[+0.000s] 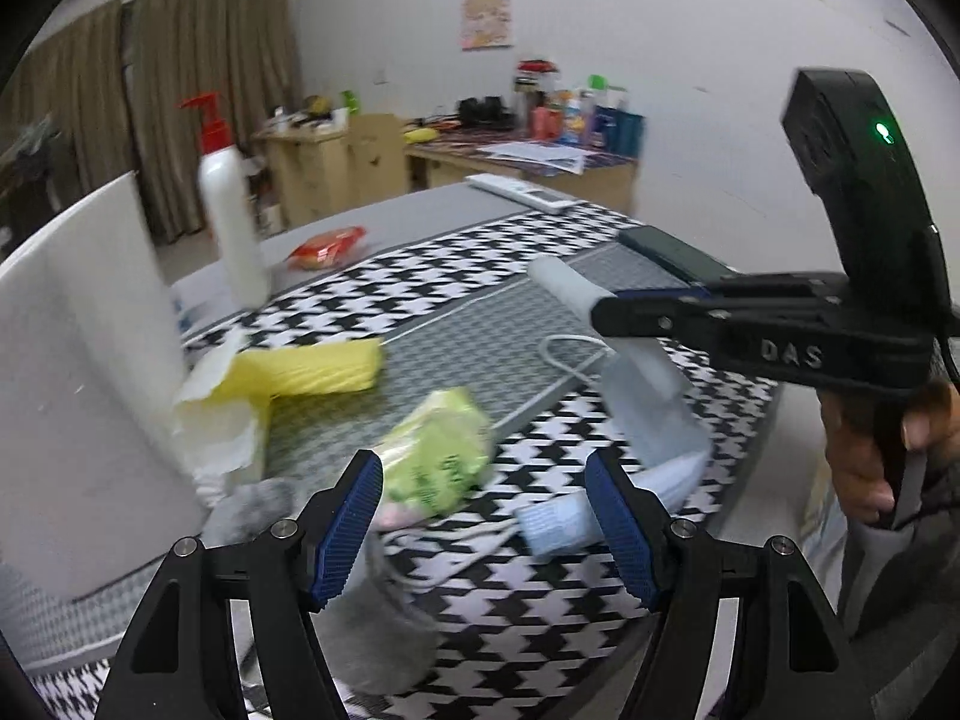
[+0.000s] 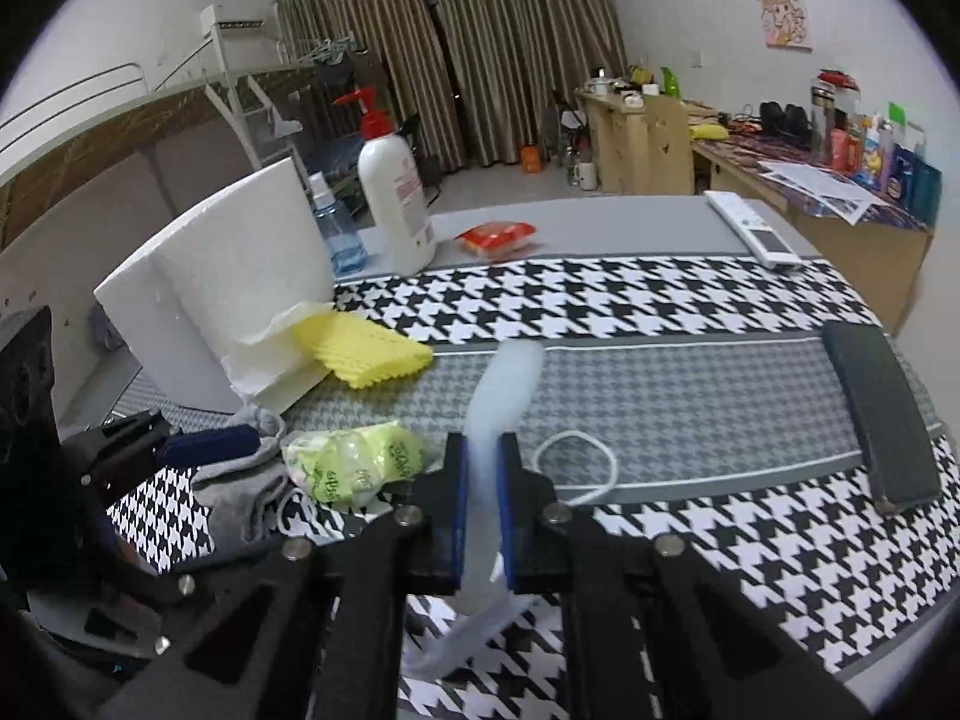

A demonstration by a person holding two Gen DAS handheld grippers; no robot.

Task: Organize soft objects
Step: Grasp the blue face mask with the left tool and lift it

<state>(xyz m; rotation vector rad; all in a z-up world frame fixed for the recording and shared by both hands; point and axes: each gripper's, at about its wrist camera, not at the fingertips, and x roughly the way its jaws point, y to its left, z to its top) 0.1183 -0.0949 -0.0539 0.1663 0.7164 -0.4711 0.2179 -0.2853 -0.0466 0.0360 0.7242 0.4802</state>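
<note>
My right gripper (image 2: 482, 450) is shut on a pale blue soft strip (image 2: 507, 384) and holds it above the houndstooth cloth; in the left wrist view the same gripper (image 1: 606, 312) grips the strip (image 1: 648, 396), which hangs down. My left gripper (image 1: 483, 480) is open and empty above a green plastic packet (image 1: 441, 450), also in the right wrist view (image 2: 354, 462). A grey sock (image 2: 252, 480) lies beside the packet. A yellow sponge cloth (image 2: 366, 354) rests against a white foam box (image 2: 228, 300).
A white pump bottle (image 2: 396, 204), a blue spray bottle (image 2: 336, 228), a red snack packet (image 2: 498, 237), a white remote (image 2: 750, 228), a black case (image 2: 882, 408) and a white cord (image 2: 576, 468) are on the table. Cluttered desks (image 2: 810, 180) stand behind.
</note>
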